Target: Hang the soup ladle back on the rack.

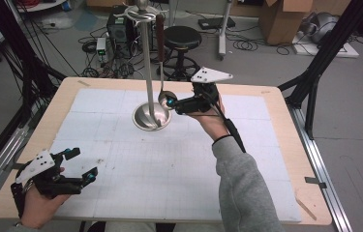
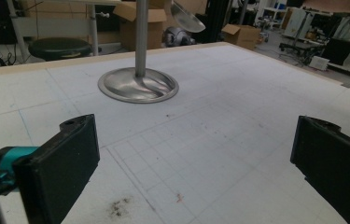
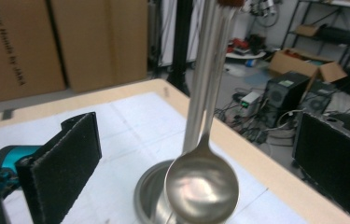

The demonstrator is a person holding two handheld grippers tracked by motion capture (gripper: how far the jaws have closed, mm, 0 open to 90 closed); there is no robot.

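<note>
- Ladle [image 1: 161,63] hung from a hook at the top of a tall metal stand [image 1: 146,58], its dark brown handle uppermost and its shiny bowl low down, just above the stand's round dished base [image 1: 143,121].
- My right gripper [image 1: 171,102] was raised at the far middle of the table [image 1: 276,145], its tips right beside the ladle's bowl; from the high view I could not tell whether they touched it.
- In the right gripper view, the ladle's bowl [image 3: 201,185] sat between my two black jaws, which stood well apart, with clear space on both sides of the bowl.
- The ladle's thin stem ran up alongside the pole in that view, the two close together.
- My left gripper [image 1: 83,166] was low at the near left corner of the table, well apart from the stand, held in my left hand [image 1: 38,205].
- In the left gripper view its jaws were spread wide with nothing between them but the white gridded mat [image 2: 238,140], and the stand's base [image 2: 138,85] lay ahead on the mat.
- My right forearm wore a grey sleeve [image 1: 244,188] reaching across the mat.
- A black stool [image 1: 182,37] stood on the floor beyond the far edge of the table.
</note>
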